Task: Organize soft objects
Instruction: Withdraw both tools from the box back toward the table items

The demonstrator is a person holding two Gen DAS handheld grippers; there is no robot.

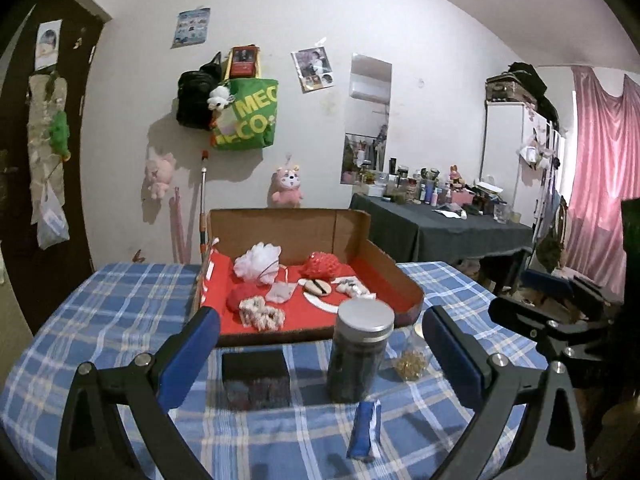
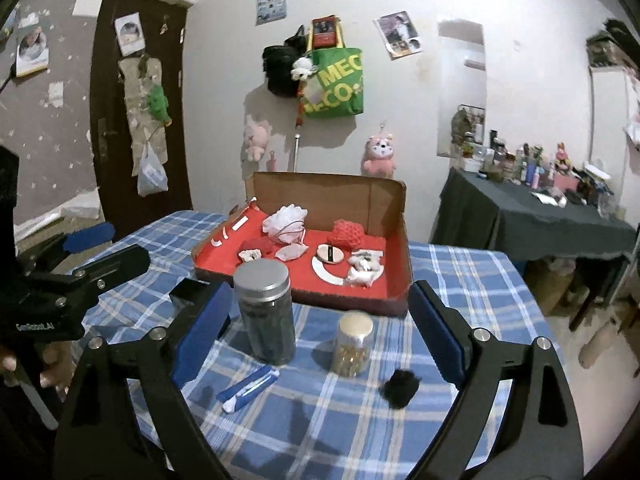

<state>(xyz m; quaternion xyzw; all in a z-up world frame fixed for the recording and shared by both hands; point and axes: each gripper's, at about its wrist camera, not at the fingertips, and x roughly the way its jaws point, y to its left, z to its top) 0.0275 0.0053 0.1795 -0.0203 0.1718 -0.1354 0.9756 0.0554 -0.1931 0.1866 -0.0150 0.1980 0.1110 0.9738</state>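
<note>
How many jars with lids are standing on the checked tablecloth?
2. The tall dark jar with a silver lid stands just in front of the cardboard box. The small clear jar stands to its right. Nothing suggests another hidden one.

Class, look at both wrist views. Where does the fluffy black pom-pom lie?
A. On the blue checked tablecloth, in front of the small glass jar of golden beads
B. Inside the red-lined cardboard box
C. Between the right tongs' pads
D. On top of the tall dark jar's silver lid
A: the fluffy black pom-pom rests on the blue checked tablecloth, nearer the camera than the small glass jar of golden beads, outside the red-lined cardboard box.
</note>
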